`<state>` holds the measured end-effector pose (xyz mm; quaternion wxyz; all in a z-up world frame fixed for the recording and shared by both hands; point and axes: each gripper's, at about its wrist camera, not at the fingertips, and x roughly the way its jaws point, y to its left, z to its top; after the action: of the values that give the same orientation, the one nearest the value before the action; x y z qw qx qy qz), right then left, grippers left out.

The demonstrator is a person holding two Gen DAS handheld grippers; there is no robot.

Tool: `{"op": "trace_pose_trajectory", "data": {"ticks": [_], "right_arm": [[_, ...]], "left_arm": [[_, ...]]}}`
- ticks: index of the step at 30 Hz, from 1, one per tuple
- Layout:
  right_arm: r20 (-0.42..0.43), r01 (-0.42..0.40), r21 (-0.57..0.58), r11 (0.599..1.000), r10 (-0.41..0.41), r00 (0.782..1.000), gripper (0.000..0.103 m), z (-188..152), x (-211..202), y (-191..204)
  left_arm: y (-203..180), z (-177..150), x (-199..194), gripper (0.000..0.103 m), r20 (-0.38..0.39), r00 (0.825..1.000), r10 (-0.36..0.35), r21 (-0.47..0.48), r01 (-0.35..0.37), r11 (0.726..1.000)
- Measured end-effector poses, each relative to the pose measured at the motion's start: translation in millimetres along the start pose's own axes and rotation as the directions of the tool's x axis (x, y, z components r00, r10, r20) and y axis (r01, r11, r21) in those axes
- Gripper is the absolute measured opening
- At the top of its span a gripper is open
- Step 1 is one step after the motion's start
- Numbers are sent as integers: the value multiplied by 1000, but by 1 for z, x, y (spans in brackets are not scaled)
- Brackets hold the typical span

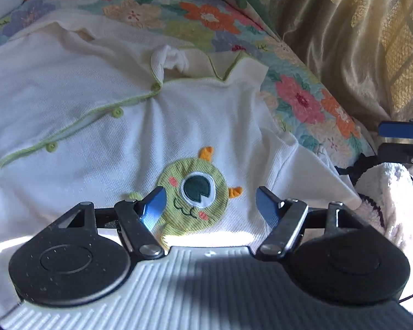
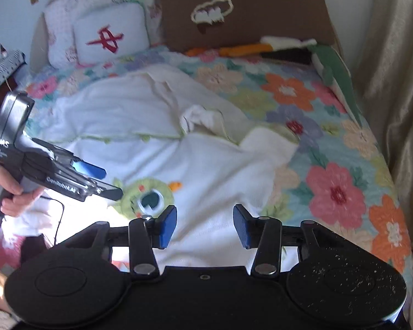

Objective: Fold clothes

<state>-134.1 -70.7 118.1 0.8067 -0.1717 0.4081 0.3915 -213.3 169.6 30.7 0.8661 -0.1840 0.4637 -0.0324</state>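
Observation:
A white baby garment [image 1: 96, 104] with green trim, green buttons and a green one-eyed monster patch [image 1: 192, 195] lies spread on a floral quilt [image 1: 297, 99]. It also shows in the right wrist view [image 2: 162, 154], with its patch [image 2: 148, 198]. My left gripper [image 1: 210, 206] is open and empty, just above the patch; it also shows in the right wrist view [image 2: 107, 178]. My right gripper [image 2: 205, 225] is open and empty above the garment's near part; its fingers [image 1: 396, 130] appear at the right edge of the left wrist view.
The floral quilt [image 2: 330, 181] covers the bed. White pillows [image 2: 107, 33] and a brown cushion [image 2: 234, 8] stand at the head. A beige curtain [image 2: 399, 82] hangs along the right side. A green and orange plush toy [image 2: 289, 49] lies by the cushion.

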Motion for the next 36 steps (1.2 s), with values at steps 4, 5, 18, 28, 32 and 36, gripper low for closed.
{"op": "trace_pose_trajectory", "data": {"ticks": [4,5,18,28,32,36], "right_arm": [[82,-79,-47,996,83,993,51,51,20,16],[104,-107,-57,993,112,988,52,66,28,20],[41,-262,14,965,261,964,58,185,233,49],[13,-142,-138,980,145,989,56,234,346,78],[7,-89,-238,967,94,996,56,239,378,86],[21,-54,-293,955,63,998,52,247,404,89]], "left_arm": [[16,37,-33,71,78,995,70,10,-71,997],[23,47,-40,71,94,992,87,1,-88,996],[141,121,-6,71,218,948,233,-123,-210,970],[196,139,60,72,200,942,271,-152,-243,958],[219,143,67,72,205,936,285,-174,-252,952],[247,147,72,72,203,930,307,-222,-262,939]]}}
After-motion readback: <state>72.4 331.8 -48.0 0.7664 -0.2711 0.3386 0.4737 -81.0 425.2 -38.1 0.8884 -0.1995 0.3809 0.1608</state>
